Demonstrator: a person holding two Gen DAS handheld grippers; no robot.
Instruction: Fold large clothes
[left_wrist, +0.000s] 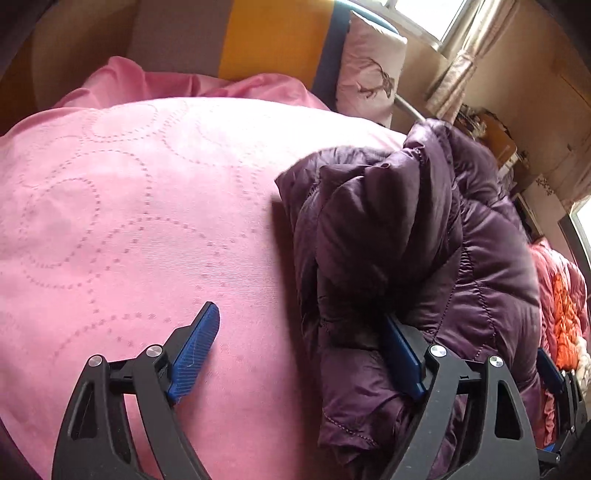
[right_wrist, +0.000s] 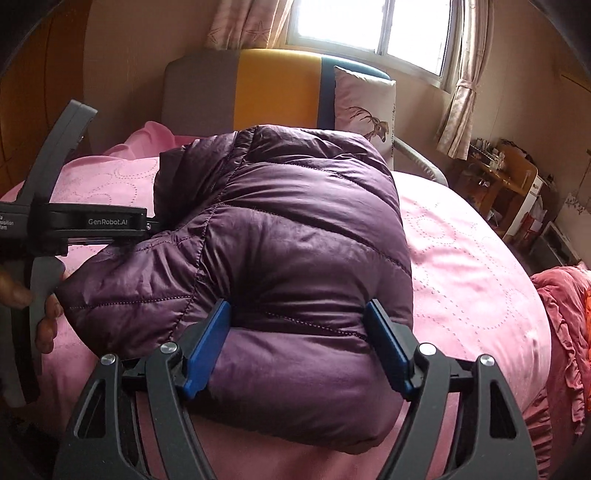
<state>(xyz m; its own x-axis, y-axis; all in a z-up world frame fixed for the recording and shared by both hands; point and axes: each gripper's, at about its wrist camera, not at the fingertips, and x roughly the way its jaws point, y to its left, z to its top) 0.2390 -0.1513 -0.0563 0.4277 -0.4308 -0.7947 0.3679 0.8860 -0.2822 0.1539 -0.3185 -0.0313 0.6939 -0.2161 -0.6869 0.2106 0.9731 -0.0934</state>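
Note:
A dark purple quilted down jacket (right_wrist: 280, 229) lies as a folded, puffy bundle on the pink bedspread (right_wrist: 472, 266). My right gripper (right_wrist: 297, 310) stands open over its near edge, and the puffy fabric swells up into the gap between the blue fingers (right_wrist: 207, 354). In the left wrist view the jacket (left_wrist: 424, 240) is at the right. My left gripper (left_wrist: 299, 314) is open wide: one finger (left_wrist: 195, 354) hangs over bare bedspread (left_wrist: 129, 221), the other rests against the jacket's side. The left gripper's body (right_wrist: 92, 221) and the hand on it show at the jacket's left end.
A headboard (right_wrist: 277, 88) in grey, yellow and blue and a deer-print pillow (right_wrist: 365, 110) stand behind the jacket. A red and orange quilt (right_wrist: 565, 306) lies off the bed's right side. A wooden shelf unit (right_wrist: 506, 177) and a curtained window (right_wrist: 373, 26) are beyond.

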